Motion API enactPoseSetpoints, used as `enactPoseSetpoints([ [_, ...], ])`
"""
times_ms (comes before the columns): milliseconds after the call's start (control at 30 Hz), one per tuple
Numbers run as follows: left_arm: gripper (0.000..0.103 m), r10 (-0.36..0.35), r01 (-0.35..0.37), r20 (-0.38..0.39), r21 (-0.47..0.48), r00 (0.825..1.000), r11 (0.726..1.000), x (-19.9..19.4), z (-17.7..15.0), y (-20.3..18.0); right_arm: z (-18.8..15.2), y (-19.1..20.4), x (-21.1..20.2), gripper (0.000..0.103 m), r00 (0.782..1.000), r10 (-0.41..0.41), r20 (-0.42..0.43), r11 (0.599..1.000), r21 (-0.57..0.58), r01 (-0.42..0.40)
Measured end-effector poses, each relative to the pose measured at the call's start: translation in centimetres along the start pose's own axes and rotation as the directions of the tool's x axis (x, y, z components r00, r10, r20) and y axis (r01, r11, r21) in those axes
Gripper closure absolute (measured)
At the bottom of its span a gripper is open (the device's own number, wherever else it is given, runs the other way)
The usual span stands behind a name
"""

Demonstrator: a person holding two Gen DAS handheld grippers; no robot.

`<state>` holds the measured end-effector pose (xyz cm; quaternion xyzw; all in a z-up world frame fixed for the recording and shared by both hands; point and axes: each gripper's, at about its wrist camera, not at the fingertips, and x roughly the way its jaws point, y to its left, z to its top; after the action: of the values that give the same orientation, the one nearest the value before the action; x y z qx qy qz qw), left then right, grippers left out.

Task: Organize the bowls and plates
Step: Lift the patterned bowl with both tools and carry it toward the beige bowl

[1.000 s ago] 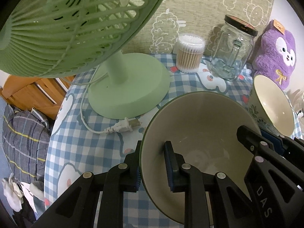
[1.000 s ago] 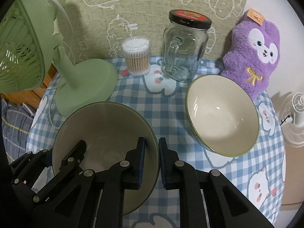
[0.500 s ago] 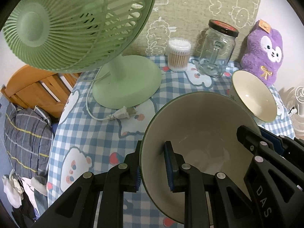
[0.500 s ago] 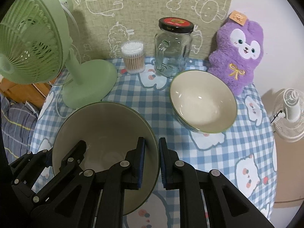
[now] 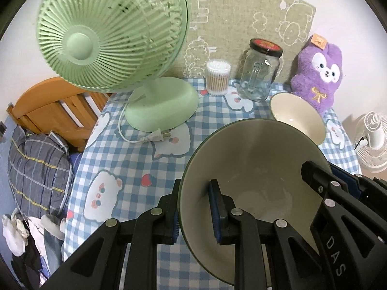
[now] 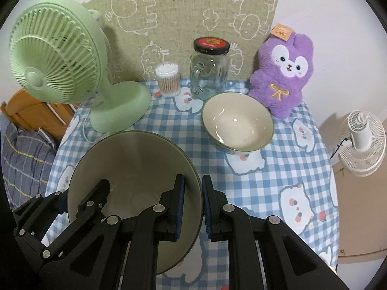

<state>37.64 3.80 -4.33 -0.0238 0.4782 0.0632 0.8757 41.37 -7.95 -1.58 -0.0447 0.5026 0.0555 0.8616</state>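
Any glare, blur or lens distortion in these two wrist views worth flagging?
Both views: strong fisheye curvature with dark corners. Right wrist: small highlights inside the bowl on the table; the held bowl looks shaded and dull. Left wrist: the green fan looms large and slightly soft; a reflection glints on the glass jar.

A home bedroom: wooden bed frame [image 5: 55, 111], plaid bedding [image 5: 36, 169], a plush toy [image 6: 283, 72] on a checked tablecloth [image 6: 278, 176].

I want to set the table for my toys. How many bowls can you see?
2. A big cream ceramic bowl with a green rim is held up at the front. A smaller cream ceramic bowl sits on the checked tablecloth beside the purple plush bunny. None seem hidden.
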Motion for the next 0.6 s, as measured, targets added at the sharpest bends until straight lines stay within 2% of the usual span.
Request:
enactPoseSetpoints([
  [600, 0.084, 0.027, -0.026, 0.074, -0.013, 0.997, 1.0, -9.3, -2.1, -1.5, -2.9, -1.7, -9.7, 0.086, 0.996, 0.033, 0.081, 0.999, -0.001, -0.033],
])
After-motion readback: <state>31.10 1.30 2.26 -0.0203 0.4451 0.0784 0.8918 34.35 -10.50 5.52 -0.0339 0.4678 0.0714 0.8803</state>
